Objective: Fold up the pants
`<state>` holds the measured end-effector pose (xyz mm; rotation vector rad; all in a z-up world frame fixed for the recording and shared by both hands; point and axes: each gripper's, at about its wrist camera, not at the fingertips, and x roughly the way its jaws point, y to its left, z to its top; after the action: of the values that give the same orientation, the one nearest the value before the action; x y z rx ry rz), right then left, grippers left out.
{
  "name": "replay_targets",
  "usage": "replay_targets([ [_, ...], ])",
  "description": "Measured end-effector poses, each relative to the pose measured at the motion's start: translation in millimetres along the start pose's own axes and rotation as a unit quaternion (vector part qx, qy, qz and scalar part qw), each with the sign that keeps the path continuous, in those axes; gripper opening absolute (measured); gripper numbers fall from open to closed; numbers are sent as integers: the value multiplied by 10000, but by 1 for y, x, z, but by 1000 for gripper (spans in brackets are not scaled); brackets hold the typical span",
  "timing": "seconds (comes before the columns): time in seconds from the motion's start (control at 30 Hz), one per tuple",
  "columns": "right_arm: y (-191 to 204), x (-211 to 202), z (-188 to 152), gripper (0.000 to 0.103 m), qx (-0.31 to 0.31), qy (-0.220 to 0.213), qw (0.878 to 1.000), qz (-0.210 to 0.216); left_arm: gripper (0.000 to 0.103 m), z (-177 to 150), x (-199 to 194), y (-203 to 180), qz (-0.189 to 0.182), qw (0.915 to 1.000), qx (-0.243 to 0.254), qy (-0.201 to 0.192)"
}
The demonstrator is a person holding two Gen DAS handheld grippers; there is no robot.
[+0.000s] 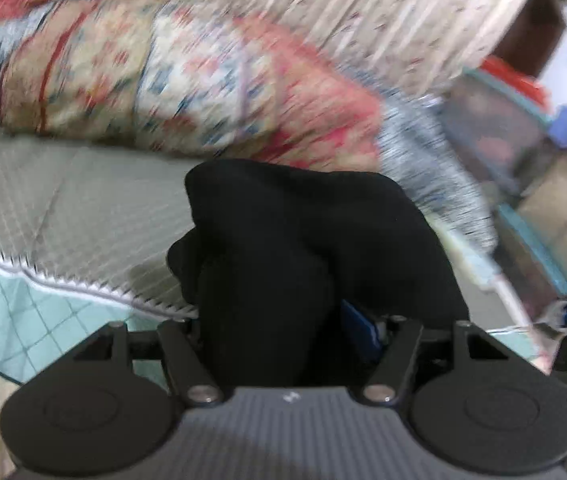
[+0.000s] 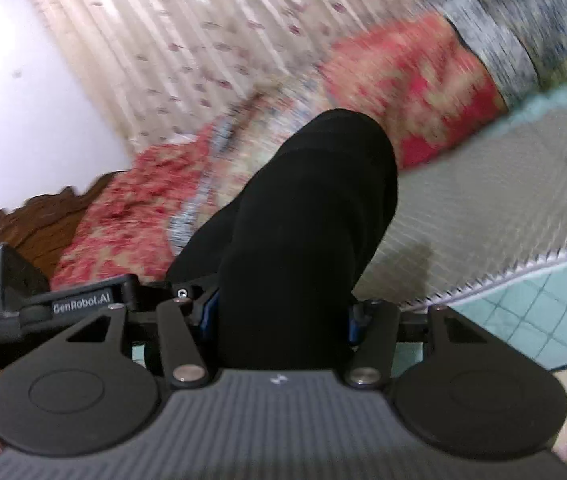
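Note:
The black pants (image 1: 303, 232) bulge up in a bunched fold straight ahead in the left wrist view. My left gripper (image 1: 291, 320) is shut on that cloth, which fills the gap and hides the fingertips. In the right wrist view the pants (image 2: 311, 200) rise as a thick black fold from between the fingers. My right gripper (image 2: 283, 312) is shut on it. Both folds hang above the grey bed cover (image 1: 83, 208). A black gripper body marked GenRobot.AI (image 2: 43, 304) shows at the left of the right wrist view. Both pictures are blurred by motion.
A red, cream and blue patterned quilt (image 1: 203, 80) lies heaped behind the pants. A teal quilted sheet (image 2: 543, 304) edges the grey cover. A flowered curtain (image 2: 203, 40) hangs behind. Boxes and clutter (image 1: 523, 168) stand at the right, a carved wooden headboard (image 2: 43, 216) at the left.

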<state>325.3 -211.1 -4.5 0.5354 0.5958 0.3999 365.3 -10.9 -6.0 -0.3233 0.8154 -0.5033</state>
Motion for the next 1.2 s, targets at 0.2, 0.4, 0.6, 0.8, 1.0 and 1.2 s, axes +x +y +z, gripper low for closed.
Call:
replay_targets([
  [0.2,-21,34,-12,91,386,323,9946,-907,77,-24,20,18,656,9972,-330,104],
  [0.4,13,-26,-24,93,-594,-403,9840,-1631,85,-35,-60,5,441,9976,-390,-376],
  [0.6,64,-113,-84,95,-1076,-407,9834,-1401,96,-86,-151,-34,739,9952,98,-633],
  [0.8,99,-158,-134,95,-383,-58,9895,-1395,103,-151,-220,-60,1278,9887,517,-596],
  [1.0,131,-190,-170,95,-334,218,9872,-1544,103,-197,-266,-81,1627,9815,896,-456],
  [1.2,147,-194,-193,96,-281,615,9872,-1445,103,-219,-285,-85,1784,9810,702,-301],
])
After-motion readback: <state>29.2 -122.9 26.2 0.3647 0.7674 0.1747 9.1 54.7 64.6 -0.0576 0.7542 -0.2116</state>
